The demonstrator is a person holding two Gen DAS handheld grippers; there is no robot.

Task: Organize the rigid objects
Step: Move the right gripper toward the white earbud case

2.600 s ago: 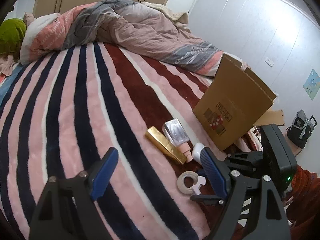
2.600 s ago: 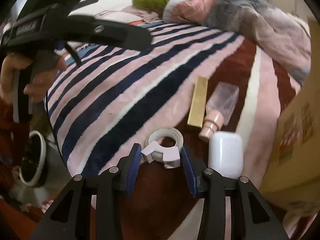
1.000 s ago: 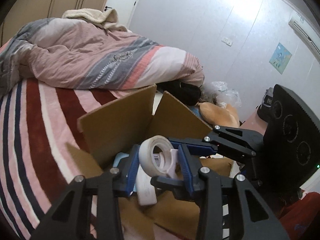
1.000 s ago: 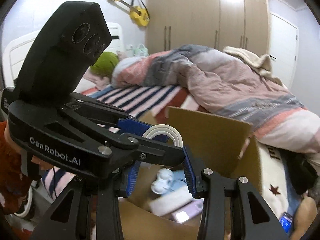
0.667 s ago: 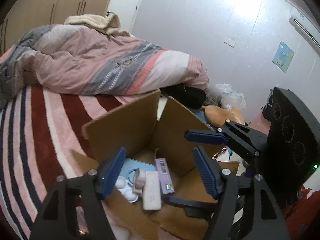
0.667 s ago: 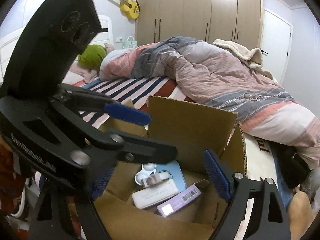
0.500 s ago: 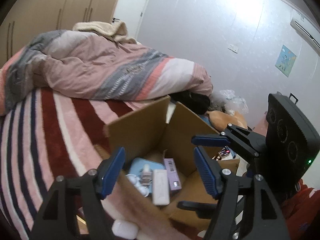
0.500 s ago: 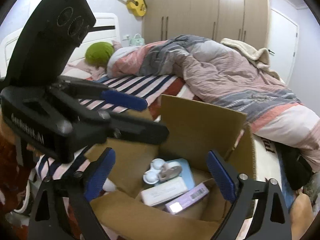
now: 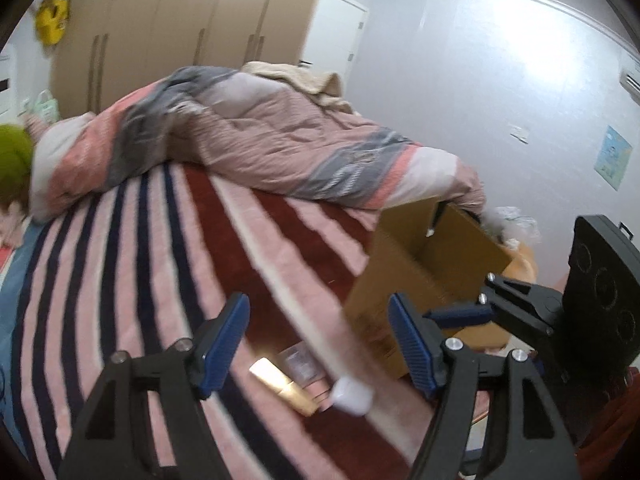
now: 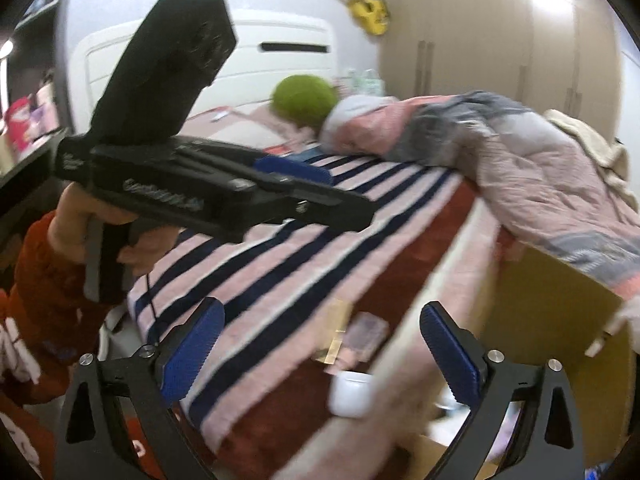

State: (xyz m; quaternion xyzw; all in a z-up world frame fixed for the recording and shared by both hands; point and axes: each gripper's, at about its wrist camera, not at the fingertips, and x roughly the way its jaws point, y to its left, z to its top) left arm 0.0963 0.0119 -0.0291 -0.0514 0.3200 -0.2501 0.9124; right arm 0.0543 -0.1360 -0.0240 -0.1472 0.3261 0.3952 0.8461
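both wrist views overlook striped bed.

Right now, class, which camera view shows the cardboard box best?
The left wrist view: the cardboard box shows an outer side, its open top and an inner wall, beside the striped blanket. The right wrist view shows only a blurred side of it, at the frame's edge.

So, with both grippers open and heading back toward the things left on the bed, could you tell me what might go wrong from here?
1. The white case, gold box and clear bottle lie close together on the soft blanket; closing on one could nudge another.
2. The left gripper and right gripper are close together and could collide.
3. The cardboard box stands right beside the items, so a sweep could bump it.
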